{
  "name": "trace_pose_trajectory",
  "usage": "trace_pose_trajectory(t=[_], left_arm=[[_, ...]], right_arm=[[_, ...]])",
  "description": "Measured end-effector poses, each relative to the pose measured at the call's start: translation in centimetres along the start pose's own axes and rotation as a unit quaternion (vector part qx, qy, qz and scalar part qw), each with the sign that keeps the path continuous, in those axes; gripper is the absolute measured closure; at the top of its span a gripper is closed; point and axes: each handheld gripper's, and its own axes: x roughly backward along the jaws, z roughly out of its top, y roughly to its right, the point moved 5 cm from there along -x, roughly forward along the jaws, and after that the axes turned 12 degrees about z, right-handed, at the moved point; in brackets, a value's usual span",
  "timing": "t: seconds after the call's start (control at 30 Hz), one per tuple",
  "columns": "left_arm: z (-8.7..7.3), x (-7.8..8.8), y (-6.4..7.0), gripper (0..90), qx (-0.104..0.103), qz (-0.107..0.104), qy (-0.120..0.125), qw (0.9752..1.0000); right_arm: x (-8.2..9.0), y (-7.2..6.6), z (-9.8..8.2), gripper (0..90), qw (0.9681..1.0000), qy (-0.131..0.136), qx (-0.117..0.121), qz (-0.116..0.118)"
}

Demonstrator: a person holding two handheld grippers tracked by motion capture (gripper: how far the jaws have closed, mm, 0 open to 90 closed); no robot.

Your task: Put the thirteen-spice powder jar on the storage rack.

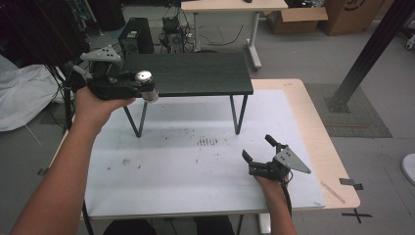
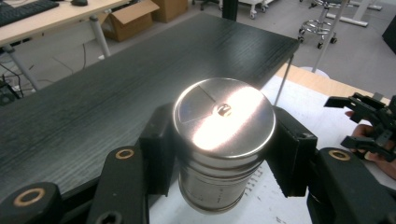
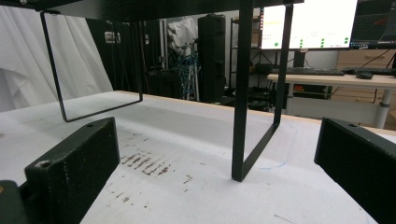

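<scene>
Above the front left edge of the black raised shelf [image 1: 188,73], upright steel canister [image 2: 223,140] clamped in left gripper [image 1: 142,88]. Low on the white mat [image 1: 186,161], right gripper [image 1: 259,149] spread wide, facing the shelf's wire leg [image 3: 243,93]. Beyond: desk [image 1: 235,6], cardboard boxes [image 1: 298,19].

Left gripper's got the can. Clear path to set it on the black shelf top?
Probably yes. The left gripper holds the can upright at the front left edge of the shelf, with the can's lid above the shelf top, and the top looks bare. The right gripper rests low on the table, well clear.
</scene>
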Motion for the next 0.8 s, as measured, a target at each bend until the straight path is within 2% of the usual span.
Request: trace_pose_trajectory(t=[0.3, 0.47, 0.8], left_arm=[[0.6, -1.0, -1.5, 49.3, 0.008, 0.007, -0.002, 0.9999], [0.9, -2.3, -2.5, 49.3, 0.015, 0.016, -0.010, 0.9997], [0.8, -4.1, -3.2, 49.3, 0.019, 0.028, -0.023, 0.9992]], right_arm=[[0.1, 0.0, 0.0, 0.0, 1.0000, 0.003, -0.001, -0.001], [0.1, 0.0, 0.0, 0.0, 1.0000, 0.003, -0.001, 0.000], [0.1, 0.0, 0.0, 0.0, 1.0000, 0.005, -0.002, 0.000]])
